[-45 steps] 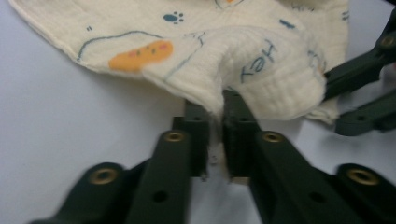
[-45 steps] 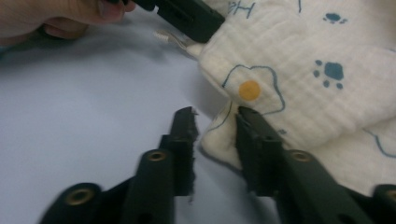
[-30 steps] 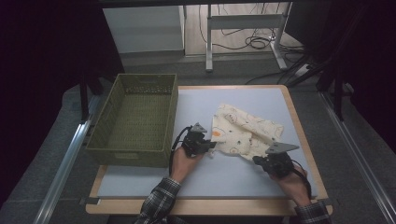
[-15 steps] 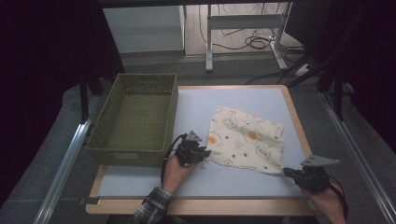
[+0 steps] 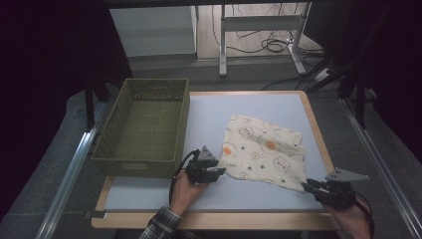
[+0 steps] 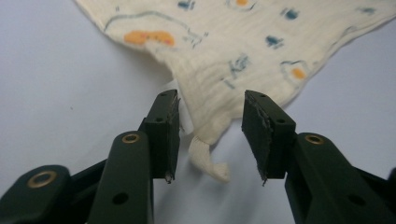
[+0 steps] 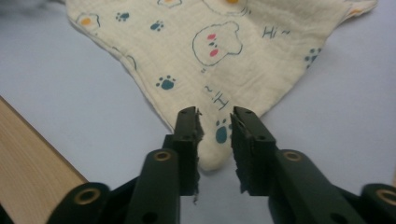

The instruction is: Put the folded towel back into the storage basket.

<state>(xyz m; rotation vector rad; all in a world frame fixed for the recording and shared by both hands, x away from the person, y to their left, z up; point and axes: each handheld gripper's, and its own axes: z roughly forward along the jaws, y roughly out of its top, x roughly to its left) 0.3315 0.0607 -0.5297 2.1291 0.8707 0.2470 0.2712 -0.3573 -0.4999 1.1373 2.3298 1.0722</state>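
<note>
An olive-green slatted plastic basket (image 5: 144, 130) stands on the left part of the pale blue surface (image 5: 209, 112), which has a light wooden edge. Beyond the far edge, a metal frame leg (image 5: 222, 42) stands on the floor, with black cables (image 5: 271, 46) coiled nearby.

The cream muslin cloth printed with bears, paw prints and fried eggs (image 5: 263, 152) lies spread almost flat on the worktop. Its rolled near-left corner sits loose between the parted jaws of the left tool (image 6: 212, 135); its near-right corner lies between the right tool's (image 7: 215, 140) narrowly parted jaws.
</note>
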